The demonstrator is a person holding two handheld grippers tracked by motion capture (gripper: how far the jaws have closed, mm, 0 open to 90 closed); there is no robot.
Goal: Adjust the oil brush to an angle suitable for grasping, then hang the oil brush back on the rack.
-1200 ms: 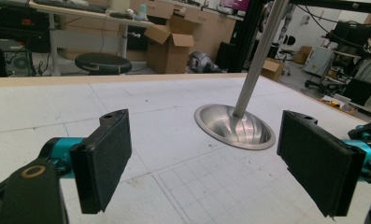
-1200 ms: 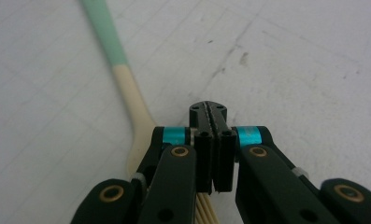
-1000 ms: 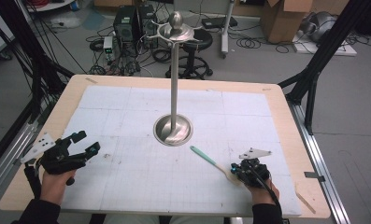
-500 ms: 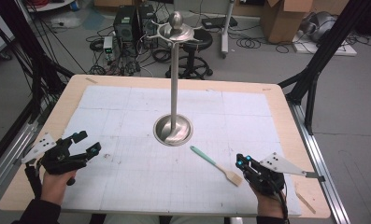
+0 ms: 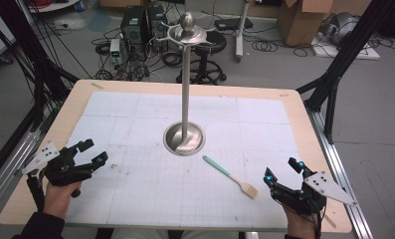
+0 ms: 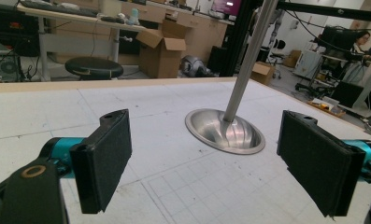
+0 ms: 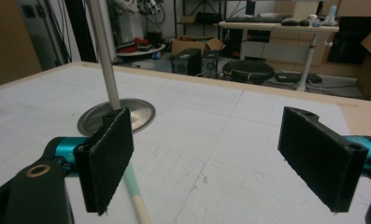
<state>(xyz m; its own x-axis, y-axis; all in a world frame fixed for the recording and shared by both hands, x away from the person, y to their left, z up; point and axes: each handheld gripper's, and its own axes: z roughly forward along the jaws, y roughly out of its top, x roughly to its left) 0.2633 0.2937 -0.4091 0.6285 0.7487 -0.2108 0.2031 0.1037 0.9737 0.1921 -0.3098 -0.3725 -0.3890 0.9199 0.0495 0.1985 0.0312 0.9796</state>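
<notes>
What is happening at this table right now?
A person sits at the table with a two-jaw gripper in each hand. Both the left gripper and the right gripper are open and hold nothing. A small spatula with a green handle lies on the white mat, close to the right gripper. A tall metal stand rises in the middle, and nothing touches it.
</notes>
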